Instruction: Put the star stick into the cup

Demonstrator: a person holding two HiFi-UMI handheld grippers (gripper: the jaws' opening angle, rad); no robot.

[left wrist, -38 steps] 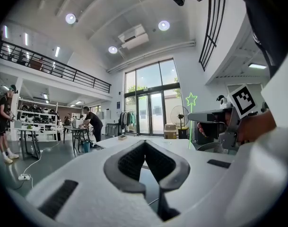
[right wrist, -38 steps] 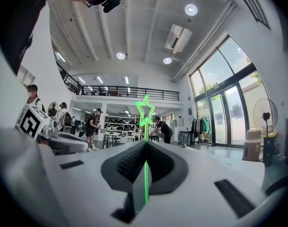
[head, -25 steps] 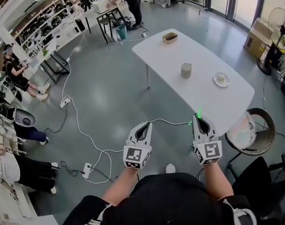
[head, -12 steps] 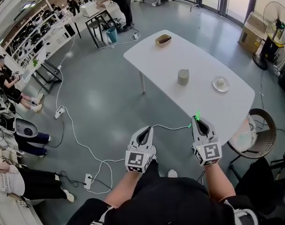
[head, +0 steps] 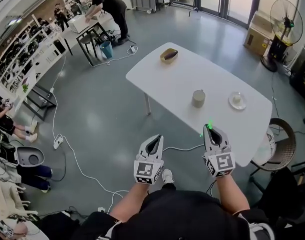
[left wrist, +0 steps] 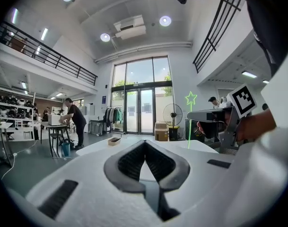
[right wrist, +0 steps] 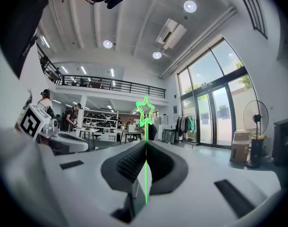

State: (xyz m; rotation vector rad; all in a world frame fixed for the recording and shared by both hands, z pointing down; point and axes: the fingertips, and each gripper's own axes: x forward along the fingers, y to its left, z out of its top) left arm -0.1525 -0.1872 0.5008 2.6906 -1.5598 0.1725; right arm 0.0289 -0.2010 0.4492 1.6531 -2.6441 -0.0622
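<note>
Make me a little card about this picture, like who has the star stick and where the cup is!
Star stick: green, upright, clamped in the right gripper
Left gripper: shut, holding nothing
Cup: standing on the white table, ahead of both grippers
Also on the table: a plate beside the cup, a brown dish at the far end
Job so far: star stick not yet in the cup
</note>
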